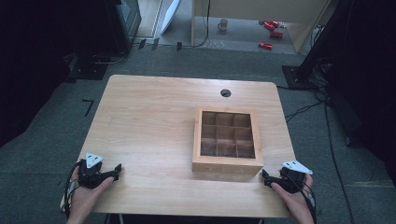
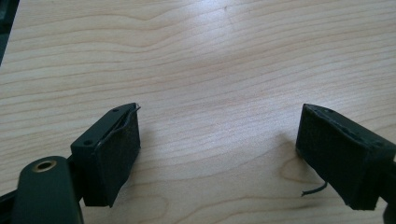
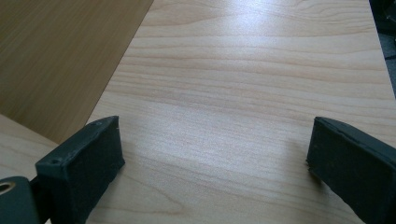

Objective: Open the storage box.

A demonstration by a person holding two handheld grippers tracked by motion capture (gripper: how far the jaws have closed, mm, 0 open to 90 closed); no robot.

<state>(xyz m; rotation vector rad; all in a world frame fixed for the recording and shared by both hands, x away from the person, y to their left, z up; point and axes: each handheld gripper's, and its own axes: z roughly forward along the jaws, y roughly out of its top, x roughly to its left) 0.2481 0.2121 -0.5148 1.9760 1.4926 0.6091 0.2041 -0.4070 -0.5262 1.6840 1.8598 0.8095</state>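
while both sit on the table, left claw and right claw gape, released.

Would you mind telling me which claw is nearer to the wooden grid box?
The right claw sits just off the wooden grid box's near right corner; the left claw rests well to its left.

Dim, murky surroundings; soft overhead sheen on the table; faint shadows, slight softness throughout.

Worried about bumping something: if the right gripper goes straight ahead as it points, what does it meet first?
Probably nothing: the right gripper faces bare table, with the wooden box off to its left side.
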